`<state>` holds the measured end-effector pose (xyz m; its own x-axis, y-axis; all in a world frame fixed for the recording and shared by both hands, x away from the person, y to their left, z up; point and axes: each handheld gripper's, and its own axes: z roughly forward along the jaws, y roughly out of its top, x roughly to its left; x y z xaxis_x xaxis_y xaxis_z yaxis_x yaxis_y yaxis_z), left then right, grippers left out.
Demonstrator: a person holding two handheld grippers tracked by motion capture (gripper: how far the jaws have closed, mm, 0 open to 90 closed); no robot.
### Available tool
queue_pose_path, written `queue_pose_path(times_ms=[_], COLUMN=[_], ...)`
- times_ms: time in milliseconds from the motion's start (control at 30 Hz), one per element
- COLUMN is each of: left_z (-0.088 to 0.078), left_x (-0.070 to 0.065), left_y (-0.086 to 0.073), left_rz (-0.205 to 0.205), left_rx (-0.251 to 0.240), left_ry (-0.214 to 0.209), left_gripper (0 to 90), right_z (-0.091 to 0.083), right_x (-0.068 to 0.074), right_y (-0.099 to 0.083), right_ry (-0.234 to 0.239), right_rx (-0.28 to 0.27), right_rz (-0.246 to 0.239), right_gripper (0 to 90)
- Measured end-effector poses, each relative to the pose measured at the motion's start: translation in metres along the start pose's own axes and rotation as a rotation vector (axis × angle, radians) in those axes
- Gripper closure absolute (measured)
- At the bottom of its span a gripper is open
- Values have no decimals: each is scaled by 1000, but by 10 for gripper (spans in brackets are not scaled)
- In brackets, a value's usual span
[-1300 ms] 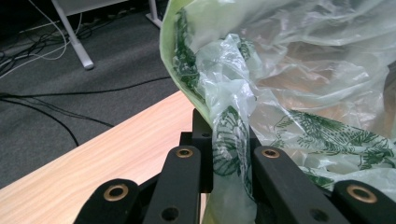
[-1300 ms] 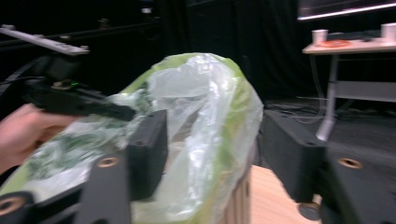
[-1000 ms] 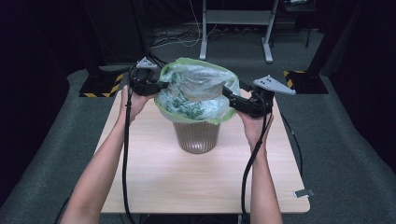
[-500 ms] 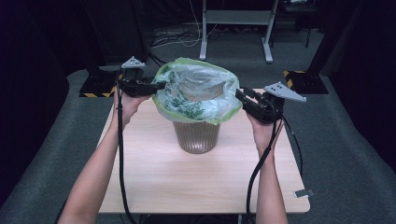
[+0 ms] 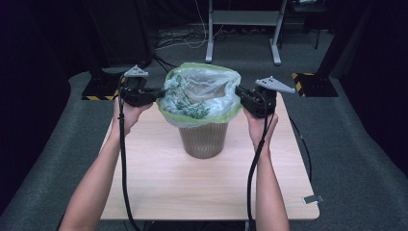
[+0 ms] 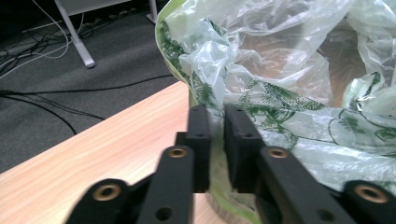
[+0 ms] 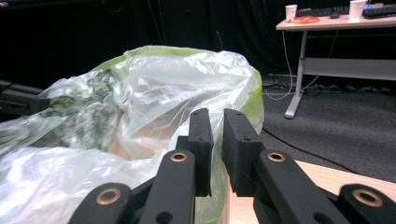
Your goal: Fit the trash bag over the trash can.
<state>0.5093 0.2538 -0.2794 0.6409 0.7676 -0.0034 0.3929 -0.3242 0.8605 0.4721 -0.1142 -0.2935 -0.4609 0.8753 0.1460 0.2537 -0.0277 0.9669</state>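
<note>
Bin liner (image 5: 199,94), clear plastic with a green rim and a green leaf print, is pinched on both sides: your left tool (image 5: 155,94) has its jaws closed on the film at the bag's left edge, and your right tool (image 5: 239,91) has its jaws closed on the film at the right edge. Both pairs of jaws have just been closing, with the plastic between them. In the left gripper view the two black pads (image 6: 201,135) stand nearly together with a thin fold of liner (image 6: 280,93) caught in the narrow slot; in the right gripper view the pads (image 7: 201,140) sit the same way, clamped on the green-edged rim of the liner (image 7: 140,93). Your hands hold the tools about level, one on each side of the bag's mouth, and a black cable trails from each back along your forearms. The liner is draped over the top of a ribbed brown wastebasket (image 5: 204,139), its mouth gaping open above the basket's rim and its skirt hanging partway down the outside. The wastebasket stands upright toward the far middle of the light wooden tabletop (image 5: 159,187). Beyond the tabletop lie grey carpet (image 5: 356,159), loose floor cables and the legs of a desk (image 5: 240,21)
</note>
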Motion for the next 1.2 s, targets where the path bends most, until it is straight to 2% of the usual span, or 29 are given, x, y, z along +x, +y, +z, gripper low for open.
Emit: queue_pose_path(times_ms=[100, 167, 267, 333, 500, 600, 667, 767, 867, 1000, 1067, 1100, 1133, 1200], left_z=[5, 9, 11, 10, 8, 7, 8, 15, 26, 38, 39, 38, 36, 28], left_x=[1, 3, 7, 7, 7, 8, 8, 9, 13, 19, 18, 18, 18, 17], left_y=[2, 3, 4, 3, 0, 0, 1, 7, 17, 23, 22, 21, 19, 16], left_rz=[7, -1, -13, -17, -13, -17, -12, -2, 3, -23, -40, -45, -56, -58], left_rx=[-2, -2, 0, -3, 5, 4, 3, 16, 28, 32, 30, 26, 18, -5], left_ry=[16, 18, 14, 10, 11, 10, 20, 42, 70, 60, 45, 32, 24, 37], left_gripper=[880, 888, 891, 891, 891, 890, 890, 890, 890, 864, 730, 693, 664, 555], right_z=[9, 11, 7, -6, -46, -65, -69, -64, -52, -33, -25, -22, -18, -13], right_x=[-5, -7, -8, -7, -2, 0, 0, -8, -18, -24, -23, -21, -20, -17], right_y=[3, 4, 5, 4, -1, -12, -23, -31, -23, -11, -9, -8, -7, -5], right_ry=[-12, 1, 10, 8, -1, -15, -10, 13, 69, 126, 144, 147, 133, 110], right_rx=[8, 3, -7, -35, -110, -91, -59, -39, -40, 6, 21, 35, 43, 58], right_rz=[19, 26, 24, 34, 3, -28, -34, -5, 58, 105, 105, 97, 84, 63], right_gripper=[816, 797, 673, 587, 505, 507, 502, 497, 491, 497, 523, 538, 564, 602])
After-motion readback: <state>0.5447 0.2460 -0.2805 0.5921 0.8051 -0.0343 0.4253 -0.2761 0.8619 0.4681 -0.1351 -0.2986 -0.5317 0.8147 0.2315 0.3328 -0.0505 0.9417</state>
